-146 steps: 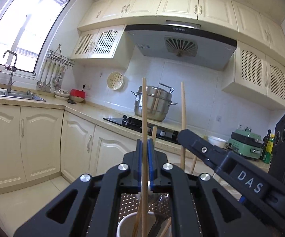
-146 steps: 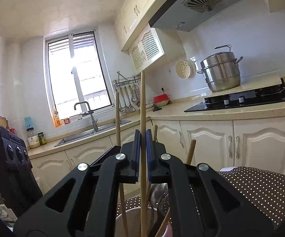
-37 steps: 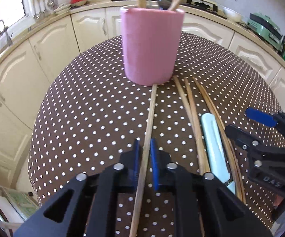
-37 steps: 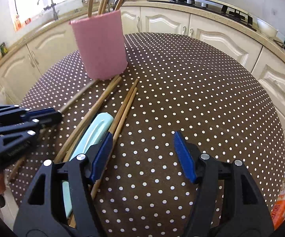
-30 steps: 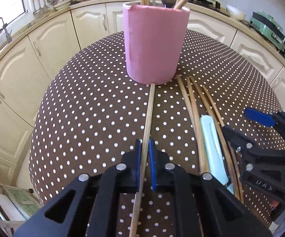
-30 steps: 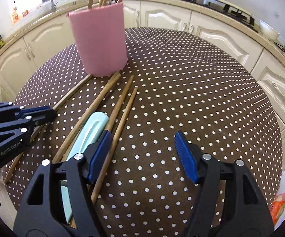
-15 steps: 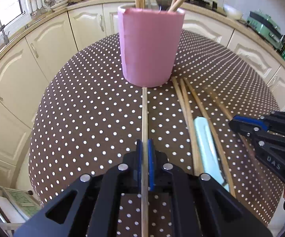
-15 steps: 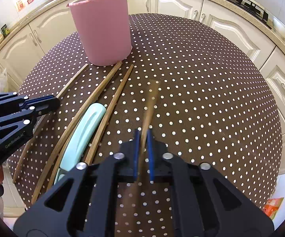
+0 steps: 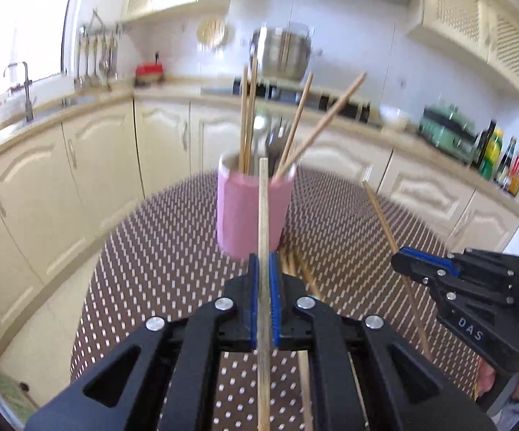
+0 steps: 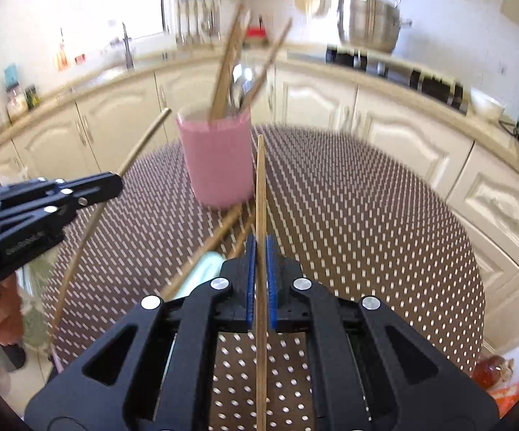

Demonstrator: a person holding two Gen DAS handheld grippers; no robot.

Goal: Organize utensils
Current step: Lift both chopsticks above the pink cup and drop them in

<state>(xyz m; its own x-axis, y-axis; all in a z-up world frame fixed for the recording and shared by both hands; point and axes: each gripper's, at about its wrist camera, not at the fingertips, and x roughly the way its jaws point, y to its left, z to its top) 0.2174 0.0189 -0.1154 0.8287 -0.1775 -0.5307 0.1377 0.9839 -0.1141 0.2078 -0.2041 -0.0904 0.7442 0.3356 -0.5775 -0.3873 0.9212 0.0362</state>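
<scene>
Left wrist view: the left gripper [image 9: 263, 298] is clenched on one wooden chopstick [image 9: 263, 222], whose long axis runs straight ahead along the fingers and tilts upward. The pink holder [image 9: 254, 212] stands directly ahead on the dotted table [image 9: 158, 262], toward its far edge. The chopstick tip overlaps the holder rim in the picture; whether it is level with or above the opening cannot be told. The right gripper [image 9: 412, 256] appears at the right, clenched on a second chopstick [image 9: 388, 230] that slants up and leftward toward the holder.

Right wrist view: the right gripper [image 10: 260, 280] grips its chopstick [image 10: 260, 194] along the finger axis. The tip ends just beside the holder [image 10: 218, 158] on its right side, below the rim. The left gripper [image 10: 97, 183] enters from the left with its chopstick [image 10: 144, 143] angled toward the holder. More chopsticks [image 10: 209, 244] and a pale green utensil [image 10: 202, 269] lie on the table near the holder base.

Judgement: both arms stand about equally near; each stick must be raised and turned upright over the opening
</scene>
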